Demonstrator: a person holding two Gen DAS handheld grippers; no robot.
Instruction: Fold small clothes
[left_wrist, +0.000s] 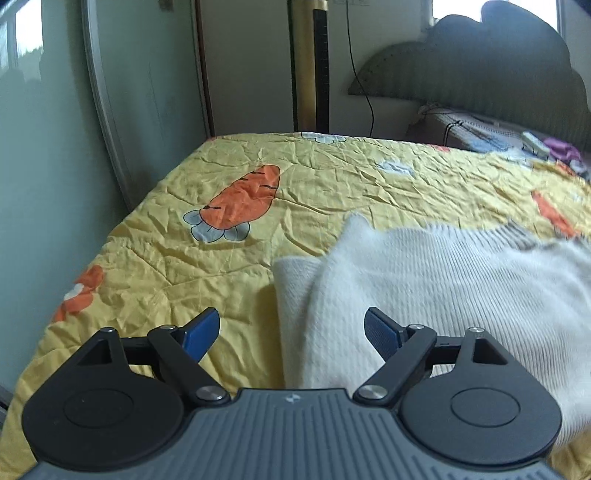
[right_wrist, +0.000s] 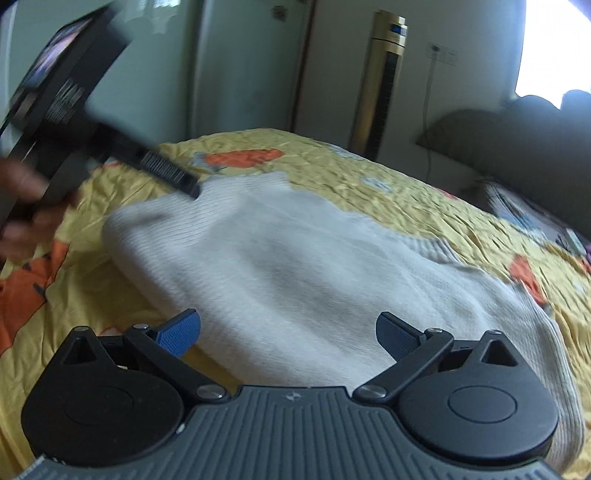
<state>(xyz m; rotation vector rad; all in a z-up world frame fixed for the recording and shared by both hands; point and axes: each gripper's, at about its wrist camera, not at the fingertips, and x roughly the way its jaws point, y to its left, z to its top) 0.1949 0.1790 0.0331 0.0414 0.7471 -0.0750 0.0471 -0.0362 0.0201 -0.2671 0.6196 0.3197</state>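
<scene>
A white ribbed knit garment (left_wrist: 424, 288) lies on the yellow bed cover, partly folded over itself at its left edge. My left gripper (left_wrist: 291, 332) is open and empty, hovering over the garment's left edge. The same garment (right_wrist: 295, 273) fills the middle of the right wrist view. My right gripper (right_wrist: 288, 334) is open and empty just above its near edge. The left gripper (right_wrist: 173, 173) shows blurred at the upper left of the right wrist view, with its tip over the garment's far left corner and a hand behind it.
The yellow cover (left_wrist: 184, 258) has orange carrot prints (left_wrist: 243, 199). A gold tower fan (left_wrist: 308, 66) and a cable stand at the wall. A grey headboard (left_wrist: 480, 62) and a pile of items (left_wrist: 517, 140) are at the right. The bed edge drops off at the left.
</scene>
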